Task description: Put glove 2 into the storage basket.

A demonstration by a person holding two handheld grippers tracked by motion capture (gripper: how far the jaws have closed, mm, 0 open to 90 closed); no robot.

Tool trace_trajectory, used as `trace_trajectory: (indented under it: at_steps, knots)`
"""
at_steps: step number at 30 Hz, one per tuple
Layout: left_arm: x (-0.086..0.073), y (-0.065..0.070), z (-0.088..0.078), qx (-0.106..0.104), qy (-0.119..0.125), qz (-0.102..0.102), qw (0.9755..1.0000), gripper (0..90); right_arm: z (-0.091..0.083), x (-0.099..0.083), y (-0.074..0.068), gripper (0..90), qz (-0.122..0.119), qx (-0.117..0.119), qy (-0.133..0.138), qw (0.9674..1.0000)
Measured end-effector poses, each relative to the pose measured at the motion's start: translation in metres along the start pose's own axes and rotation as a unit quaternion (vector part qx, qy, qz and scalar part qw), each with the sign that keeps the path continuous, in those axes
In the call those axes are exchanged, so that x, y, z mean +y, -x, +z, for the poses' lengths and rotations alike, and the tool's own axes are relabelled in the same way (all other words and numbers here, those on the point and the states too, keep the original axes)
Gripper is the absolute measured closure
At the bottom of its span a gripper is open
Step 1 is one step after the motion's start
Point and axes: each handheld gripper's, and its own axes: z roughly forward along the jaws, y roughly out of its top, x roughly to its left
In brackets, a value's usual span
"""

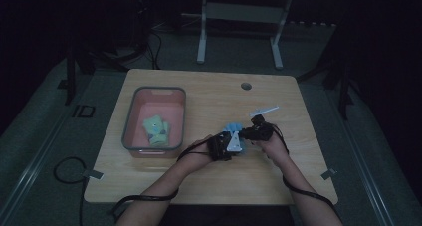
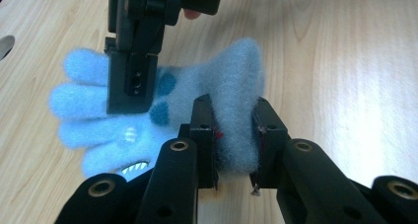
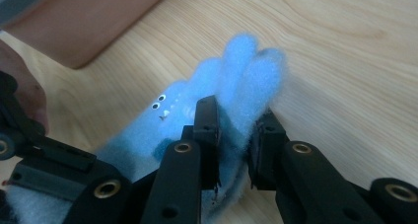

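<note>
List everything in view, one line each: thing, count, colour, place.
glove: one, light blue, fuzzy, mid-table, pinched at both ends
bin: one, grey rim, pink inside, table's left
green glove: one, green, in the bin
table: one, light wood
hole cap: one, grey, table's far side
frame: one, white, on the floor beyond the table
left gripper: one, black, shut on the glove's cuff
right gripper: one, black, shut on the glove's fingers

No words, brand names or numbers can be read anywhere, though the high view is perhaps too dark to tell.
</note>
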Motion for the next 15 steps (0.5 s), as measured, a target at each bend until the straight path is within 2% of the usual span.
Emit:
trace_trajectory:
  at_steps: [3,10,15]
  knots:
    - [-0.001,-0.002,-0.007,-0.001,-0.002,0.000,1.0000,75.6,0.000,0.004,-0.004,77.3,-0.005,0.003,0.003,1.0000]
    - [-0.005,-0.010,-0.032,0.010,-0.004,-0.002,0.9999,75.6,0.001,0.028,-0.020,77.3,-0.023,0.016,0.012,0.9995]
    - [-0.008,-0.014,-0.043,0.015,-0.004,-0.004,0.9999,75.7,0.002,0.040,-0.027,77.3,-0.030,0.021,0.015,0.9992]
